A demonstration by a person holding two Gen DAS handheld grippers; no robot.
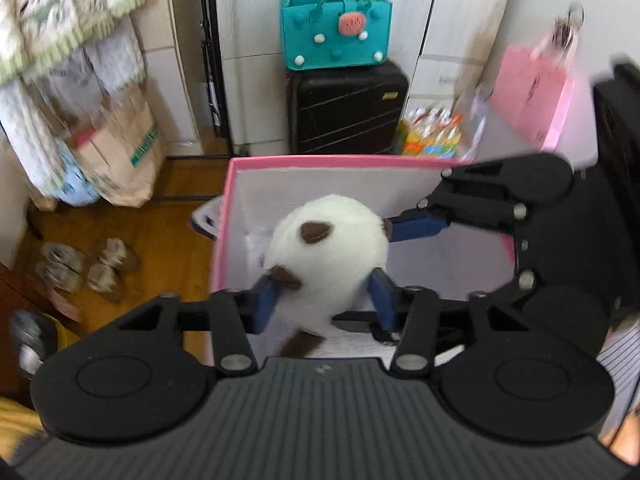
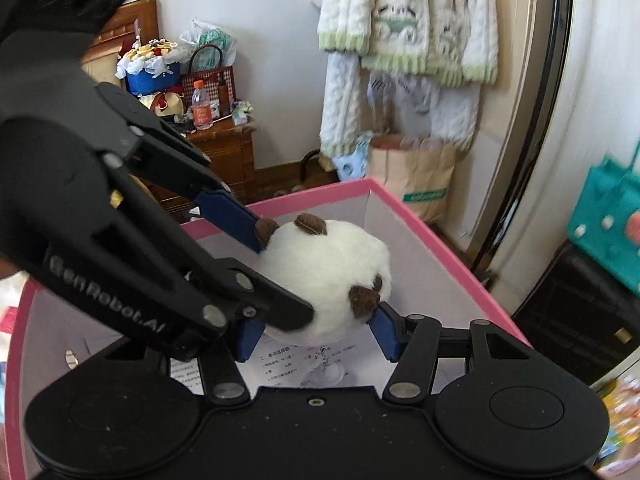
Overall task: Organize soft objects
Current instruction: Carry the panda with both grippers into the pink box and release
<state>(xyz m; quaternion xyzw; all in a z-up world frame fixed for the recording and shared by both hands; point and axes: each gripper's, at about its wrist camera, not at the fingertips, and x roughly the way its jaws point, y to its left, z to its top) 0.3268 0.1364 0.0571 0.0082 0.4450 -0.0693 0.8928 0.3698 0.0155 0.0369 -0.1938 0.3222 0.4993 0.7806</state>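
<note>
A round white plush toy [image 1: 326,246] with brown ears and paws hangs over the open pink box [image 1: 280,160]. My left gripper [image 1: 326,298] is shut on the plush toy, one blue finger on each side. My right gripper [image 1: 394,228] reaches in from the right and its blue finger touches the toy's far side. In the right wrist view the plush toy [image 2: 324,268] sits between my right gripper's [image 2: 316,330] blue fingers [image 2: 384,332], which squeeze its lower part. The left gripper [image 2: 264,234] comes in from the left and presses the toy's upper side. The pink box [image 2: 440,240] lies below with papers on its floor.
A black suitcase [image 1: 348,108] with a teal felt bag [image 1: 334,32] on top stands behind the box. A paper bag [image 1: 124,152], slippers [image 1: 88,268] and hanging clothes [image 1: 60,20] are at left. A pink bag [image 1: 532,96] hangs at right. A wooden cabinet [image 2: 224,152] holds clutter.
</note>
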